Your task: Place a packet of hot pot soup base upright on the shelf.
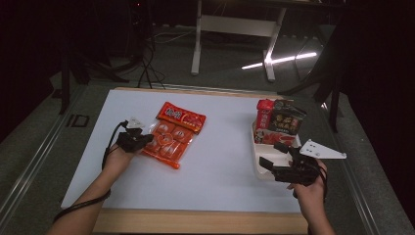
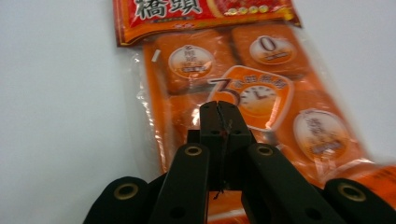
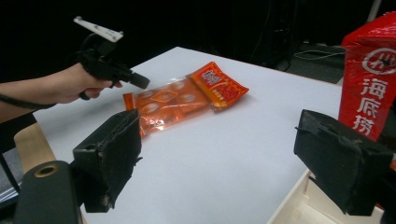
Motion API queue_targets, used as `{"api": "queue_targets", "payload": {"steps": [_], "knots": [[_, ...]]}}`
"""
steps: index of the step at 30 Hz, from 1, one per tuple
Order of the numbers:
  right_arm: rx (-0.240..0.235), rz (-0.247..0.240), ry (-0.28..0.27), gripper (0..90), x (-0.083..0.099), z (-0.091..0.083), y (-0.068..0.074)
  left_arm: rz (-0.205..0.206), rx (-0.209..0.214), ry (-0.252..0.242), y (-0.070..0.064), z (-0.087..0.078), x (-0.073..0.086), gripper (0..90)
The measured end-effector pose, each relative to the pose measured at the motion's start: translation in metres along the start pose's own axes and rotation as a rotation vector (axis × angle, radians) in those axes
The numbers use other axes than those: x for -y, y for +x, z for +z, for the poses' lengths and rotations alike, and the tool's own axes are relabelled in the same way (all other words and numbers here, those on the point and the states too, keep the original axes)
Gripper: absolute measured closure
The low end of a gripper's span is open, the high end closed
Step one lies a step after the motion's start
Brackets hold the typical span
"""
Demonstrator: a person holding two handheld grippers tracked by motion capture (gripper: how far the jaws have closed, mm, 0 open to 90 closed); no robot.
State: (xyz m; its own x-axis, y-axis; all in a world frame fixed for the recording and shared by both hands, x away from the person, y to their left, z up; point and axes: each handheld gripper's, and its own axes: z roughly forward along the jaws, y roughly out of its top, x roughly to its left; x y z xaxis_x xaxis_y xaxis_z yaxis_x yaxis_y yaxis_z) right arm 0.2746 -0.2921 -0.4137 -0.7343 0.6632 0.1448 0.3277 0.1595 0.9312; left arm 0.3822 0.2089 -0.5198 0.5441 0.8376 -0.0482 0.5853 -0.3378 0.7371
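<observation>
The white table [image 1: 220, 161] has a pale wooden front edge nearest the person. The left gripper [image 1: 142, 141], jaws pressed together, hovers over the near end of the orange snack packet [image 1: 172, 134] lying flat left of centre. The right gripper [image 1: 274, 164], jaws wide apart, sits at a white tray [image 1: 256, 161] holding upright packets [image 1: 280, 122]. Beyond lies grey floor [image 1: 235, 73], a white desk frame [image 1: 235, 29] and dark room.

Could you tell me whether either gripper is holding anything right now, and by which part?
Nothing is held: the left gripper hovers shut above the orange snack packet; the right gripper is open.
</observation>
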Motion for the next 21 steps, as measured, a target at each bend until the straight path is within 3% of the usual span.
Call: {"api": "queue_targets", "payload": {"steps": [4,7,10,14,16,21], "knots": [[0.001,-0.016,0.012,14.8,0.001,0.003,0.0,-0.002,-0.022,0.019,0.008,0.011,0.0,90.0],[-0.008,-0.01,0.02,17.2,0.003,0.005,-0.001,-0.035,-0.031,0.011,0.014,0.015,0.003,90.0],[-0.014,-0.013,0.024,17.2,0.004,0.007,-0.001,-0.037,-0.07,0.051,0.019,0.021,0.007,90.0],[-0.018,-0.023,0.028,17.2,0.003,0.009,0.001,-0.077,-0.032,0.057,0.022,0.021,0.008,90.0],[-0.018,-0.023,0.031,17.2,0.004,0.009,0.001,-0.065,-0.036,0.058,0.019,0.021,0.008,90.0],[-0.02,-0.02,0.03,17.2,0.004,0.009,0.001,-0.052,0.0,0.068,0.01,0.018,0.009,90.0]]}}
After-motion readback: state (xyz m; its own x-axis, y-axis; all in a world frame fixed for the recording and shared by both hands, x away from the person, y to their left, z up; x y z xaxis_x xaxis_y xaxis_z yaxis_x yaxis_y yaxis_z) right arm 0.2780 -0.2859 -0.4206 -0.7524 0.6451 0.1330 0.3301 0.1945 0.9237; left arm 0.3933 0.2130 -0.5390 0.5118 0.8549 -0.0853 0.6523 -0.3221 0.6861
